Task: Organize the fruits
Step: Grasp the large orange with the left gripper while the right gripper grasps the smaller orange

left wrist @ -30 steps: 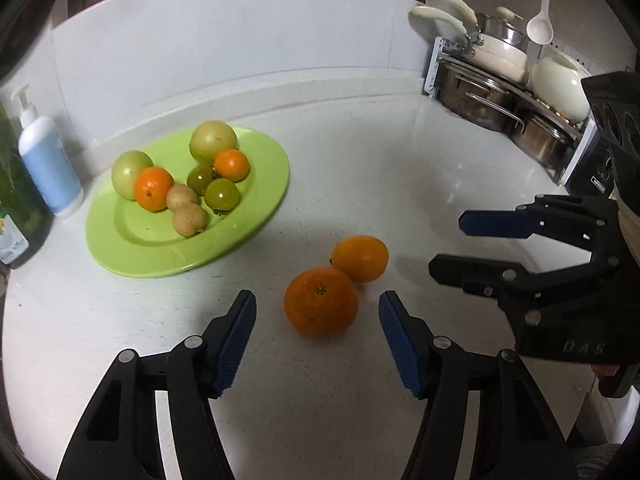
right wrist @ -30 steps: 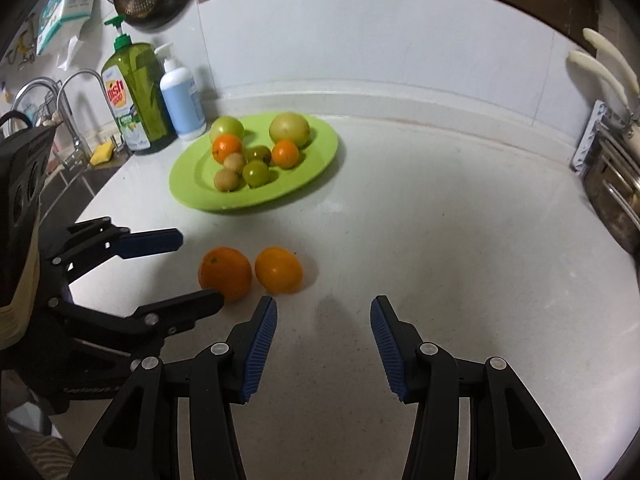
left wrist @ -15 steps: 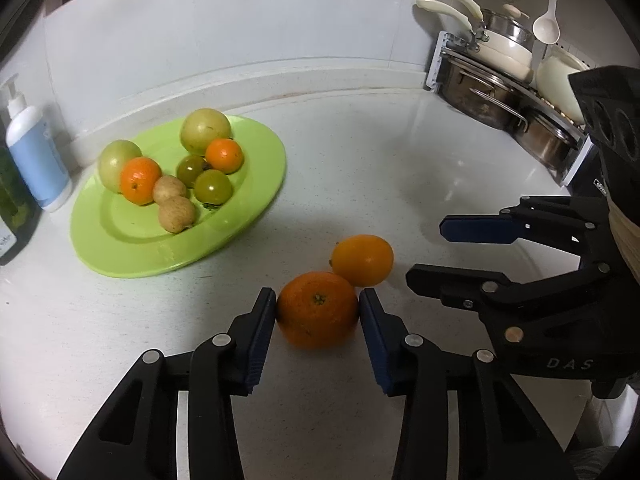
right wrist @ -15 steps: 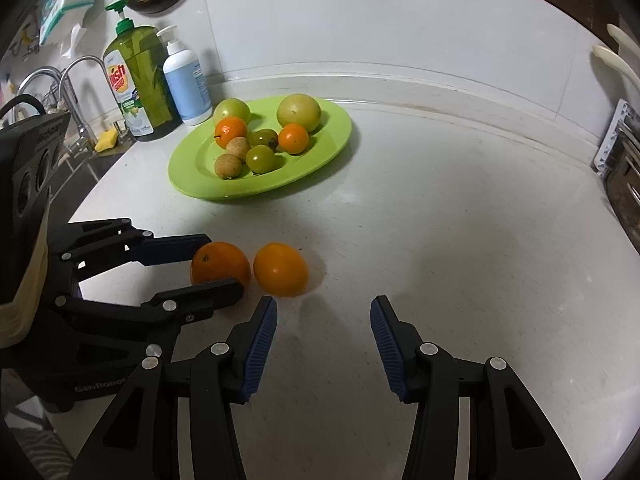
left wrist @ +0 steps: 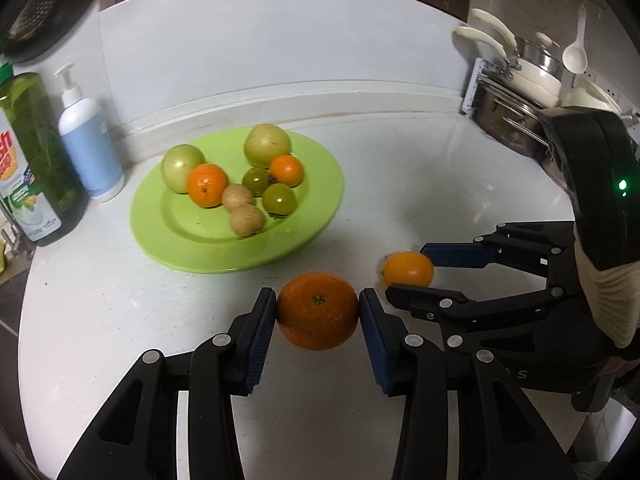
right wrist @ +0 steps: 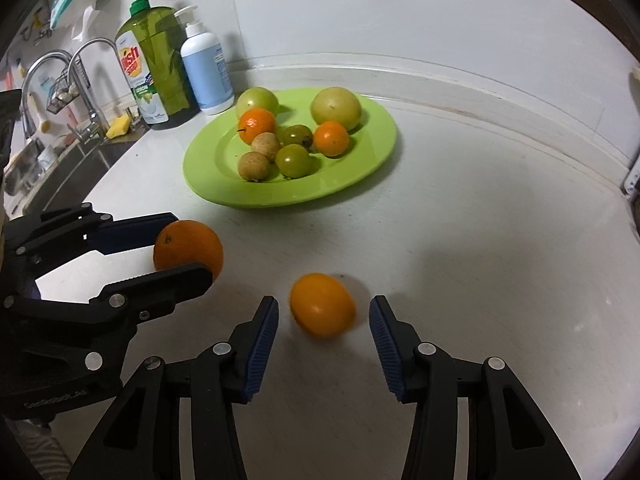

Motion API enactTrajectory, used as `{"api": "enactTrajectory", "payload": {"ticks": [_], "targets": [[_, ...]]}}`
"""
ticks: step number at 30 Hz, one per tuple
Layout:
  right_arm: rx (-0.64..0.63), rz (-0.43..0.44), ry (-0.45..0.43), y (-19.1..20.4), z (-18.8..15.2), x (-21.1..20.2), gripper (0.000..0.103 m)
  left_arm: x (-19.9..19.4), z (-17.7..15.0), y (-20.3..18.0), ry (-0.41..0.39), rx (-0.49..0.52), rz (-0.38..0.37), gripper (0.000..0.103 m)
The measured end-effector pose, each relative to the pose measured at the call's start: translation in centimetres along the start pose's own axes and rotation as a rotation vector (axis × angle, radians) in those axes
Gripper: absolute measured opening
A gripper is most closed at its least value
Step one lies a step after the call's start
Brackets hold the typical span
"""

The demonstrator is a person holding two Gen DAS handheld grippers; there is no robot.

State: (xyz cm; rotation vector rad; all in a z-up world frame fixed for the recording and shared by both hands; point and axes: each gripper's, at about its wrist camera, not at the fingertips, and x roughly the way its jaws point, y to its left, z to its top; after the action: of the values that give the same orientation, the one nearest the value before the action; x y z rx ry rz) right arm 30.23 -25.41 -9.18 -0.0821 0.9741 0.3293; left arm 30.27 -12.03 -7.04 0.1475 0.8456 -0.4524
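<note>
My left gripper (left wrist: 318, 312) is shut on a large orange (left wrist: 317, 310), held just above the white counter; the orange also shows in the right wrist view (right wrist: 188, 249). My right gripper (right wrist: 323, 316) is open with a smaller yellow-orange fruit (right wrist: 322, 305) between its fingers, which stand apart from it. That fruit shows in the left wrist view (left wrist: 408, 269) too. A green plate (left wrist: 184, 240) behind holds several fruits: green, orange and brown ones. The plate is also in the right wrist view (right wrist: 360, 168).
A green dish soap bottle (right wrist: 154, 68) and a white-blue pump bottle (right wrist: 206, 68) stand by the wall left of the plate. A sink with taps (right wrist: 52, 80) lies at the far left. A rack of pots (left wrist: 516, 92) stands at the right.
My left gripper closed on the large orange and lifted it slightly. My right gripper moved forward so the smaller fruit now sits between its open fingers.
</note>
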Motion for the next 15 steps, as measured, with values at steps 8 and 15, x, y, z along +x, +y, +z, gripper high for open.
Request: {"api": "enactTrajectory", "payload": {"ticks": [8, 15], "targets": [[-0.01, -0.023, 0.013, 0.5, 0.0, 0.6, 0.036, -0.2, -0.4, 0.6, 0.001, -0.02, 0.016, 0.042], [0.015, -0.028, -0.017, 0.7, 0.0, -0.3, 0.036, -1.2, -0.5, 0.8, -0.017, -0.028, 0.008, 0.042]]}}
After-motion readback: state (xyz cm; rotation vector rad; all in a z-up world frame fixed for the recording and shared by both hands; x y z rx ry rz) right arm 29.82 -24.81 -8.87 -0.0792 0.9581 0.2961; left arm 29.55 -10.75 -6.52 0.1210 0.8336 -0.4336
